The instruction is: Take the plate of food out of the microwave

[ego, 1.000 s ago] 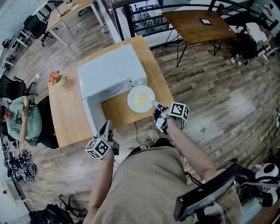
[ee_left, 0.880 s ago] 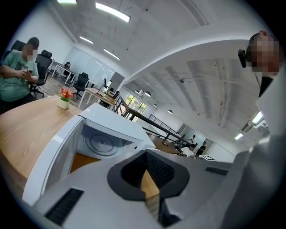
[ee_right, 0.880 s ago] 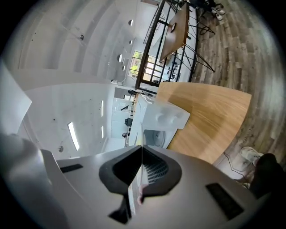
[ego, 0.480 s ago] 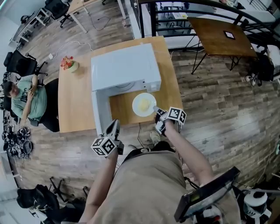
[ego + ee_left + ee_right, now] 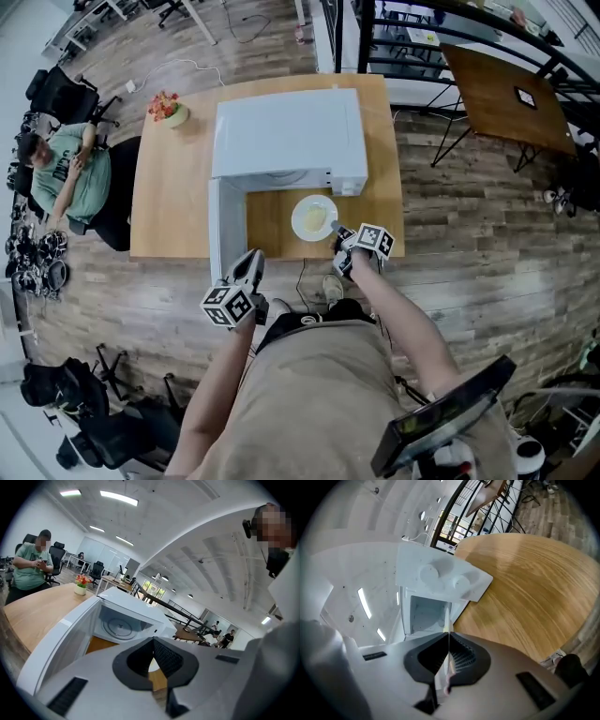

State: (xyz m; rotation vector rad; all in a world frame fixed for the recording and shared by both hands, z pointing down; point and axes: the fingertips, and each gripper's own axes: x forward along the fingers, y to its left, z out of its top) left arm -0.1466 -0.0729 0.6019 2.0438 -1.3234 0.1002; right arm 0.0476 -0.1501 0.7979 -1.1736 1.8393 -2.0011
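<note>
Right tongs (image 5: pixel 337 229) pinch plate (image 5: pixel 298 218) rim; food (image 5: pixel 316 217) indistinct.

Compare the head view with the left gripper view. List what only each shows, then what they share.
Head view only: the right gripper shut on the rim of the plate of food, just in front of the open oven.
Left gripper view only: the turntable inside the empty cavity, and the ceiling lights.
Both: the white microwave with its door open, the wooden table, the flower pot and the seated person.
</note>
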